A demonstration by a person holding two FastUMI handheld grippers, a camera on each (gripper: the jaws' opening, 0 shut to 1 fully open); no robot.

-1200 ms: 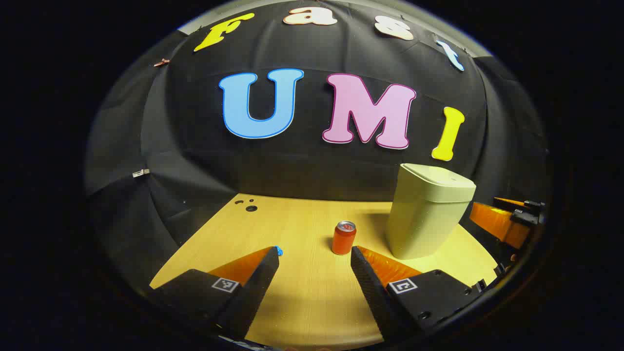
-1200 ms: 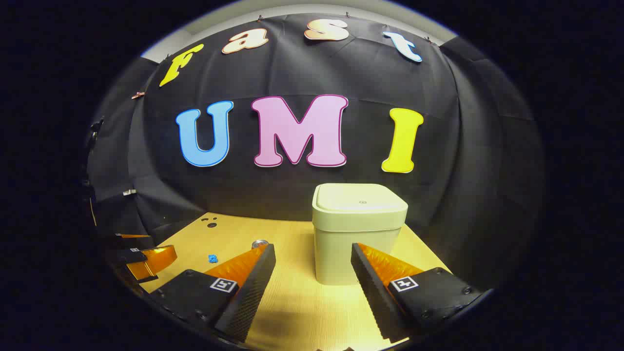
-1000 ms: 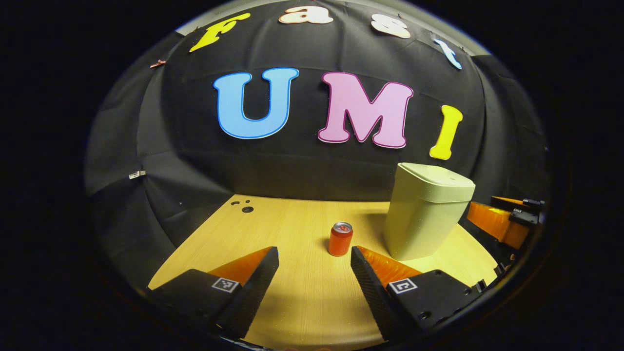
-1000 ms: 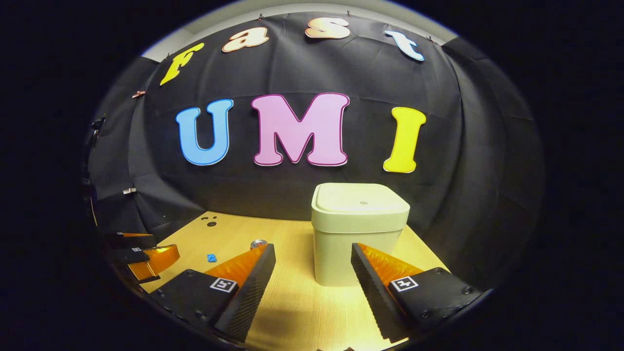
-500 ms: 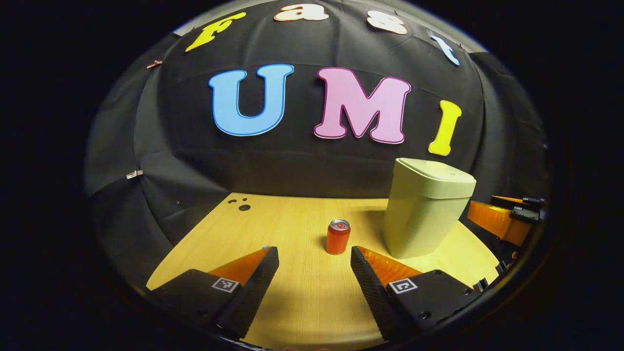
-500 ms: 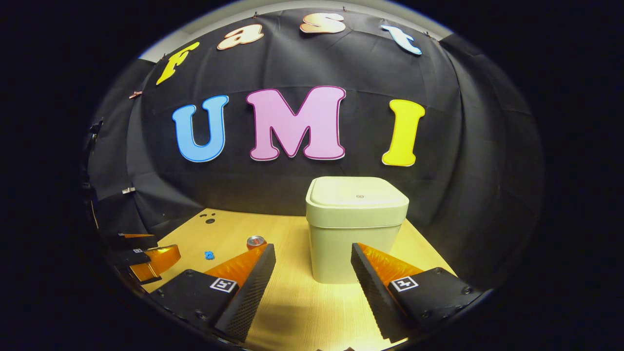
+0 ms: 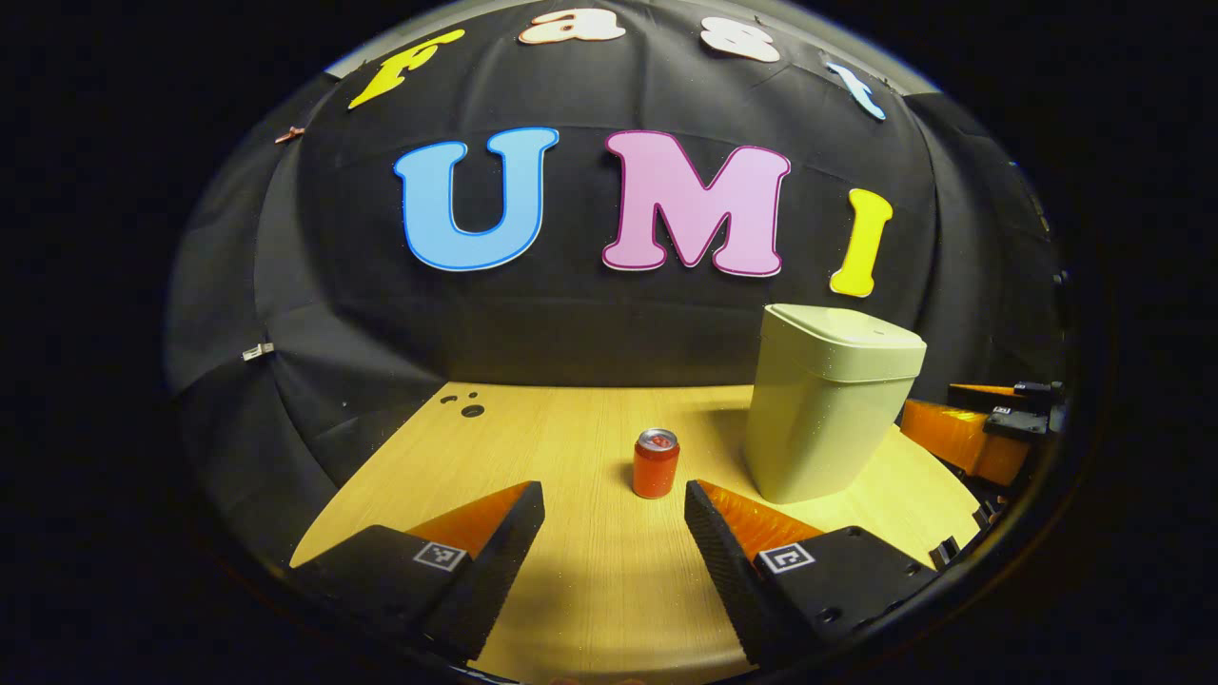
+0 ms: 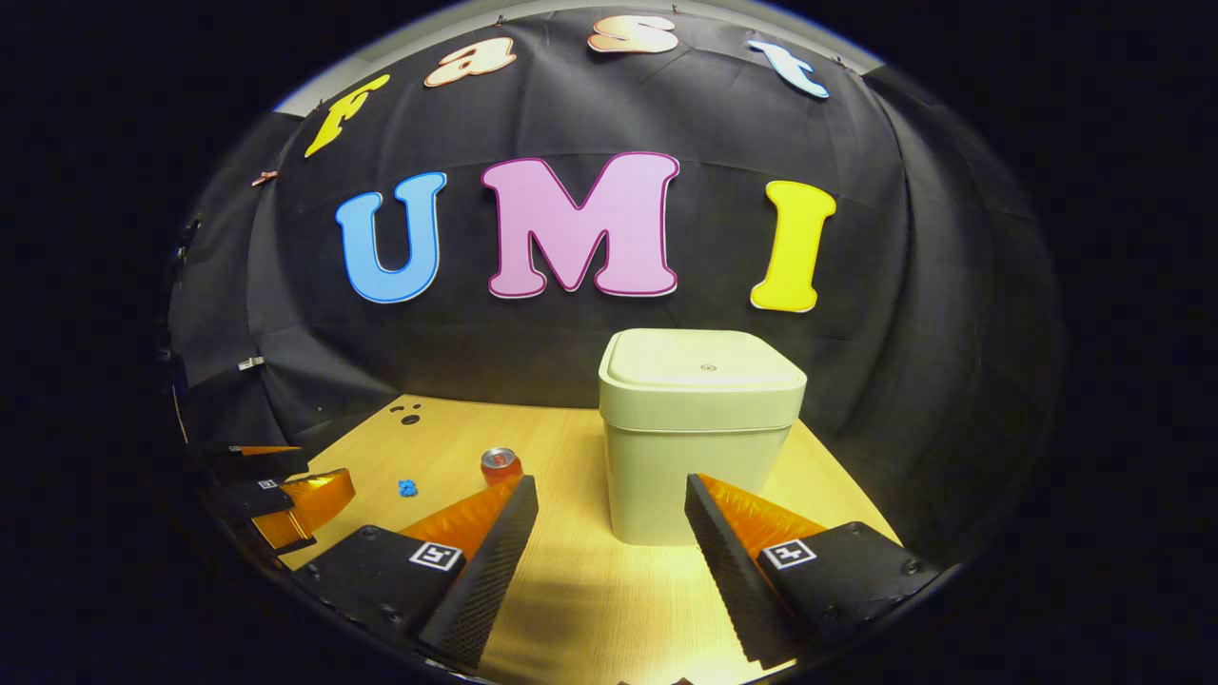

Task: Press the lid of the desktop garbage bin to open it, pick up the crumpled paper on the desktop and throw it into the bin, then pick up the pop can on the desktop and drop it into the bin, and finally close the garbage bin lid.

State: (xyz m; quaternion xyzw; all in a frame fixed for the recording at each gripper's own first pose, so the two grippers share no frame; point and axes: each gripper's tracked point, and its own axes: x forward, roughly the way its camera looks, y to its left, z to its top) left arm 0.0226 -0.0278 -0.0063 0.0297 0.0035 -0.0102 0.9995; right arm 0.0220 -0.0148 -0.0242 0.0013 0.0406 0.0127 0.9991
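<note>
Bin [image 8: 702,447] stood lid-closed on our table [image 7: 580,571]; the can [image 7: 656,463] beside it. We held left gripper [image 7: 614,504] and right gripper [image 8: 611,499] spread, empty.

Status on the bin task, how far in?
Nothing done yet: the pale green plastic bin's lid is shut, the blue crumpled paper and red pop can sit on the wooden desktop. Left gripper and right gripper are open and empty; every step remains.
</note>
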